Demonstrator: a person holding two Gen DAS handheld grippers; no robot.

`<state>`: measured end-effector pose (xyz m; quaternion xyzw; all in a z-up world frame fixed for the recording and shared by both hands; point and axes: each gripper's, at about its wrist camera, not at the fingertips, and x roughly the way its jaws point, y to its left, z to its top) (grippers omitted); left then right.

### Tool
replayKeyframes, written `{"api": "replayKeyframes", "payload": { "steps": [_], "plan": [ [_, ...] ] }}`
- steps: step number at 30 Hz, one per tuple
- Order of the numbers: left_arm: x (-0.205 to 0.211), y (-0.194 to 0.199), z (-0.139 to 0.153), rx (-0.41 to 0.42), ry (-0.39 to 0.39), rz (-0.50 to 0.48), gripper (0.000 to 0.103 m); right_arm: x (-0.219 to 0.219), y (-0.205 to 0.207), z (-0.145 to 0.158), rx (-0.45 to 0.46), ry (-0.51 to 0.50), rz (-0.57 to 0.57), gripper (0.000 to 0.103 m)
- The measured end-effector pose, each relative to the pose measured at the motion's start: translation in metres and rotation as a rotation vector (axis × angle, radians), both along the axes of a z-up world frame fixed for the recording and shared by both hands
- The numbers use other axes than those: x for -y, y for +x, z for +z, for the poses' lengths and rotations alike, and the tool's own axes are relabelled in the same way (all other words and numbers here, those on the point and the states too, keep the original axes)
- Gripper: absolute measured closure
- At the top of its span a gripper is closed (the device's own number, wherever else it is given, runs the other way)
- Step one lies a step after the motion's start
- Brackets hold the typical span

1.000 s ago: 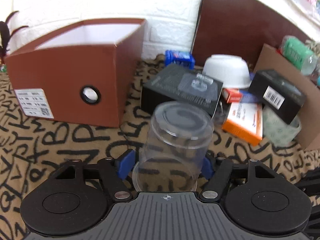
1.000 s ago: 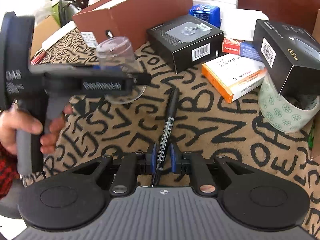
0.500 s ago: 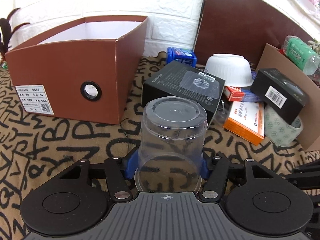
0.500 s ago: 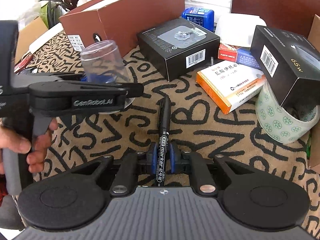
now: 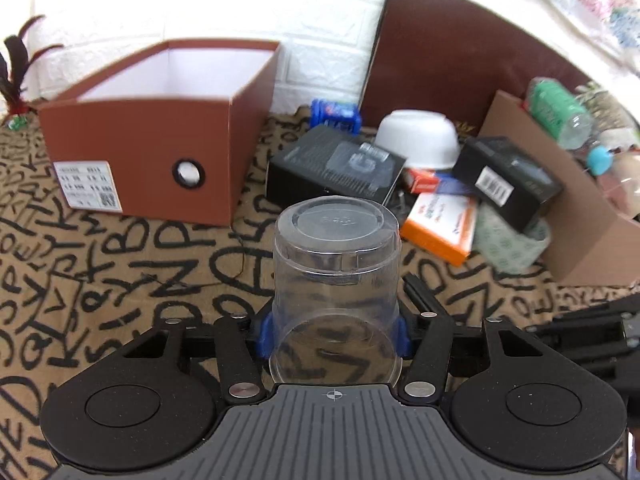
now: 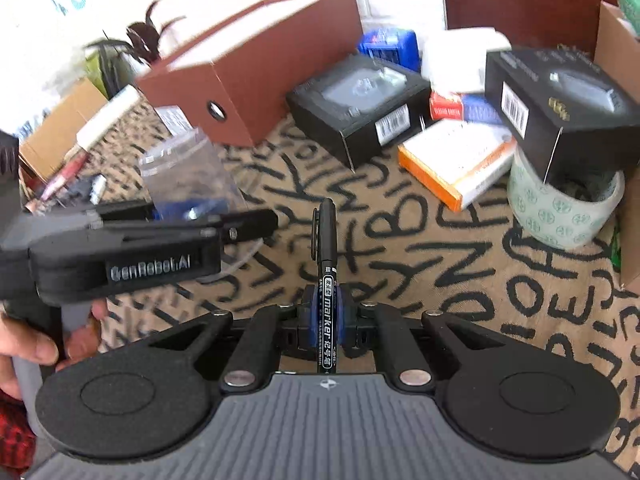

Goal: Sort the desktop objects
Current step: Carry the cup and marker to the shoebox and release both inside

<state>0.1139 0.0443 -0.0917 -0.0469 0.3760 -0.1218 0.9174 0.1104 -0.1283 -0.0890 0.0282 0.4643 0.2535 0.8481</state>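
Note:
My left gripper (image 5: 334,334) is shut on a clear plastic cup (image 5: 336,268), held bottom-up above the patterned cloth; the cup also shows in the right wrist view (image 6: 188,176), to the left. My right gripper (image 6: 327,314) is shut on a black marker (image 6: 326,264) that points forward, lifted above the cloth. An open brown shoebox (image 5: 160,128) stands at the back left, ahead of the cup; it also shows in the right wrist view (image 6: 256,76).
On the right lie a black box (image 5: 336,168), a white bowl (image 5: 418,140), an orange-edged box (image 5: 438,224), a second black box (image 5: 508,184) on a tape roll (image 5: 512,248), and a cardboard box (image 5: 560,208). A brown panel (image 5: 448,56) leans on the wall.
Both grippers have risen with their loads. The marker has swung from tilted to pointing straight forward. The cup has stood up more upright, and the shoebox looks further below.

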Motion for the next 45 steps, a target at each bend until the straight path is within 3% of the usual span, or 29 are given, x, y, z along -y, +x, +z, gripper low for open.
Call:
{"api": "replayKeyframes", "payload": {
  "steps": [7, 14, 20, 23, 36, 45],
  "plan": [
    [-0.013, -0.009, 0.052, 0.091, -0.027, 0.012, 0.047, -0.007, 0.006, 0.056, 0.067, 0.091, 0.018, 0.092],
    [-0.031, 0.01, 0.101, 0.181, -0.043, 0.062, 0.047, -0.025, 0.032, 0.11, 0.101, 0.175, 0.027, 0.092],
    [-0.049, 0.041, 0.127, 0.222, -0.032, 0.12, 0.047, -0.062, 0.06, 0.141, 0.207, 0.116, 0.042, 0.092],
    [-0.061, 0.062, 0.127, 0.223, -0.009, 0.16, 0.047, -0.079, 0.08, 0.136, 0.216, 0.109, 0.029, 0.092],
    [-0.109, 0.144, 0.083, 0.15, -0.061, 0.263, 0.047, -0.117, 0.158, 0.081, 0.24, 0.206, -0.009, 0.092],
    [-0.125, 0.19, 0.061, 0.115, -0.037, 0.323, 0.047, -0.144, 0.192, 0.061, 0.279, 0.135, 0.012, 0.092]
  ]
}}
